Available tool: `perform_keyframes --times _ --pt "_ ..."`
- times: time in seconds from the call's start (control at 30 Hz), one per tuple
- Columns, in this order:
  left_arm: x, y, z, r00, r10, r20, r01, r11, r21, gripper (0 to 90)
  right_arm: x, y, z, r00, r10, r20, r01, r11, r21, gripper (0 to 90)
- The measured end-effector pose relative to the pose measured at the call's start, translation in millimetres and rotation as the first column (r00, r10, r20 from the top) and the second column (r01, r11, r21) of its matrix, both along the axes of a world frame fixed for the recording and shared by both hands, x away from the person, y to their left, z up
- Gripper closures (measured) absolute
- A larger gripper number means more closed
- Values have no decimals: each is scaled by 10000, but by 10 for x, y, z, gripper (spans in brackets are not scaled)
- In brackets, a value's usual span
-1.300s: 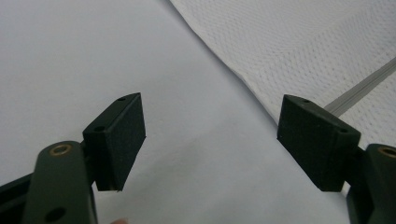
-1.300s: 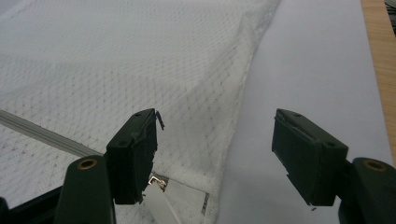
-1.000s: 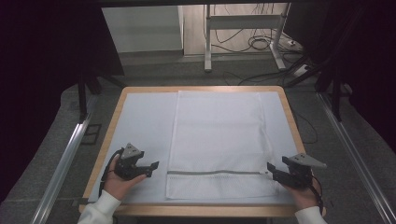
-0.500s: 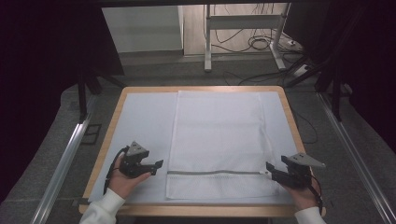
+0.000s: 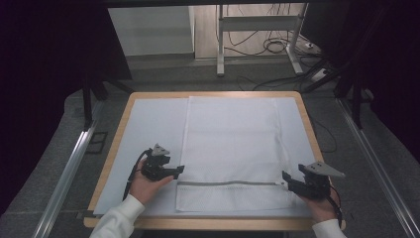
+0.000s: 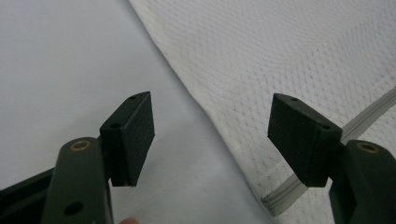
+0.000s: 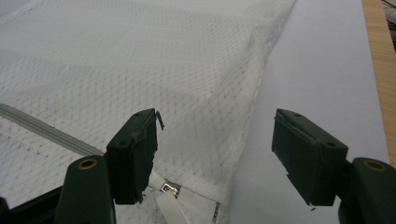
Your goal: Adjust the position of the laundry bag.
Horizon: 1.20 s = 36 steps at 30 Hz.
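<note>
High view shows white mesh laundry bag (image 5: 230, 148) lying flat, grey zipper (image 5: 228, 183) closed.

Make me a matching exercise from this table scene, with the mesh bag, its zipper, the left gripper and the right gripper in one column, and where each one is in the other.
1. mesh bag
2. zipper
3. left gripper
4. right gripper

A. at the bag's left edge, jaws open
B. runs across the bag near its front end
C. lies flat mid-table
D. at the bag's right edge, by the zipper pull

Pairs: 1-C, 2-B, 3-A, 4-D
</note>
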<state>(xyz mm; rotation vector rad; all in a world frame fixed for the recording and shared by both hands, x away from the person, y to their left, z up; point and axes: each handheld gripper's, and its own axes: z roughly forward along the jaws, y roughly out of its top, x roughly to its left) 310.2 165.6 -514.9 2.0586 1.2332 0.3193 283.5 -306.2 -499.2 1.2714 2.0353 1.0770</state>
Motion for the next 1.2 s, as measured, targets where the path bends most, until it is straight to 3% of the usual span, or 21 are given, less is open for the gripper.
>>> perform_keyframes --times 0.17,0.53,0.6,0.73,0.83,0.87,1.0,1.07,1.2 --pt "-50 -83 -50 9993 -170 -336 173 9998 80 319 30 -1 30 10000 2 37 -2 10000 37 309" --pt "-123 -166 -132 9979 -136 -639 164 9989 439 343 49 49 60 9999 91 147 -90 9999 -69 309" --pt "-147 -149 -126 9968 -166 -778 184 9996 216 351 46 49 63 9998 91 189 -90 9999 -87 310" --pt "-173 -166 -124 9959 -272 -859 287 9995 152 360 42 41 67 9998 70 195 -68 9999 -87 309" --pt "-175 -210 -144 9948 -351 -952 373 9991 208 412 39 38 78 9997 42 223 -40 10000 -56 309" --pt "-184 -240 -146 9955 -344 -878 381 9985 404 416 38 40 81 9997 49 243 -47 10000 -54 309" --pt "-188 -263 -151 9966 -295 -768 332 9983 481 459 41 47 85 9997 37 260 -36 10000 -32 310" --pt "-193 -286 -147 9972 -403 -624 448 9964 725 520 55 53 81 9997 75 248 -72 9999 -107 309" --pt "-187 -303 -146 9965 -593 -581 630 9960 632 617 78 61 75 9999 52 153 -50 9999 -146 311"
